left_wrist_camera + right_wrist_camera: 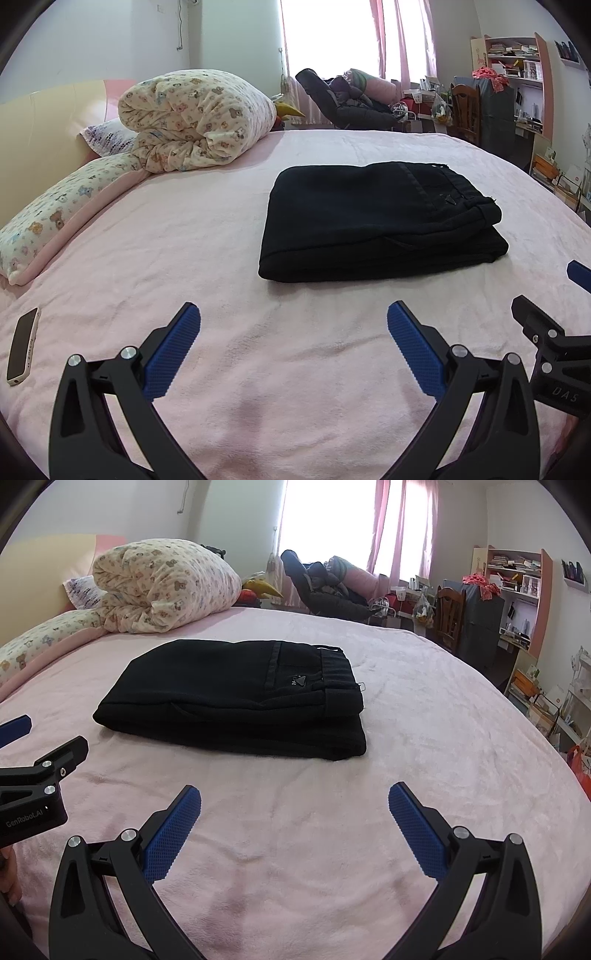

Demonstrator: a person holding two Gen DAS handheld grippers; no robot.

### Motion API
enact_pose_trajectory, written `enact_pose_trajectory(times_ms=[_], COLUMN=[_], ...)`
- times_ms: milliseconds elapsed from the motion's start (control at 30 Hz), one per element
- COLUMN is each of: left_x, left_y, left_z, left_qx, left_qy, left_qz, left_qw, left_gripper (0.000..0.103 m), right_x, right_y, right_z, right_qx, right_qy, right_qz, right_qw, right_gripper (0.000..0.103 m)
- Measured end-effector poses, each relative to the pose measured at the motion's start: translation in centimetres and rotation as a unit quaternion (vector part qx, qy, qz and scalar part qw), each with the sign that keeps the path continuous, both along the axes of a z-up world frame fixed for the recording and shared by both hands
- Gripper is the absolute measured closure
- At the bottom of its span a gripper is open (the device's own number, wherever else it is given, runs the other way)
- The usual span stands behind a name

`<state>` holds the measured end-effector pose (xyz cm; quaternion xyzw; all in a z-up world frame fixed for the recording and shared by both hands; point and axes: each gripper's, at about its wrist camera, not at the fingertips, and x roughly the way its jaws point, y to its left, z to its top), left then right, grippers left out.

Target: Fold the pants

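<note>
The black pants lie folded into a thick rectangle on the pink bedspread, waistband on top at the right. In the right wrist view the same pants sit ahead and a little left. My left gripper hovers over bare bedspread short of the pants, open, with nothing between its blue pads. My right gripper is open too, also short of the bundle and empty. Each gripper shows at the edge of the other's view: the right one and the left one.
A rolled bear-print quilt and pillows lie at the bed's head on the left. A phone rests near the left bed edge. Beyond the bed stand a dark recliner, a wooden chair and bookshelves.
</note>
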<state>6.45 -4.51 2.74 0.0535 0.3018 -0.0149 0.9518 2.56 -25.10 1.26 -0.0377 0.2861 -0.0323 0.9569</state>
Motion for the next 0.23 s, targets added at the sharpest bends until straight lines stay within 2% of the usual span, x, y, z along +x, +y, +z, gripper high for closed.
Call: enact_pose_trajectory(times_ms=[233], left_x=[0.05], left_y=[-0.38], left_z=[-0.23], left_qx=[0.002], left_qy=[0.007], left_qz=[-0.006], left_qw=[1.0], left_gripper=[0.002], right_x=[-0.01], right_y=[0.0], right_z=[0.01], right_qx=[0.0], right_qy=[0.0], right_qz=[0.0], right_qw=[1.0], right_gripper=[0.001])
